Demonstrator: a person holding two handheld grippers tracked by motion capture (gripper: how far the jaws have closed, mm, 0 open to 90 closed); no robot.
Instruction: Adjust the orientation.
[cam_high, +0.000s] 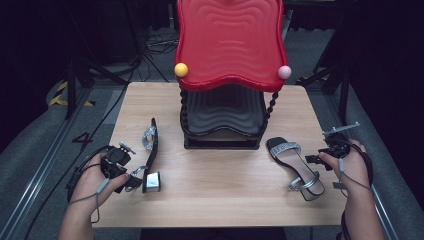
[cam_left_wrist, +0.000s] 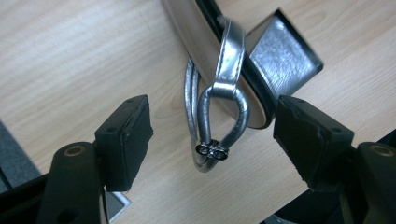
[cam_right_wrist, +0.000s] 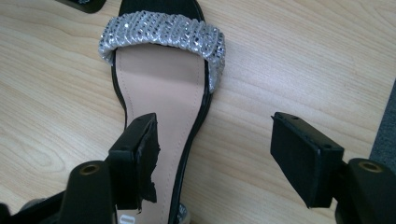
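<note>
Sandals lie near opposite tabletop edges: the left sandal (cam_high: 150, 157) on its side, the right sandal (cam_high: 295, 165) upright. Left gripper (cam_left_wrist: 212, 135) jaws stand apart around the ankle strap (cam_left_wrist: 222, 116); right gripper (cam_right_wrist: 212, 158), apart, should be centred across the sole before closing.

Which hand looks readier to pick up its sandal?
Left, probably. The left gripper has open jaws around its sandal's strap. The right gripper sits off-centre over the other sandal.
</note>
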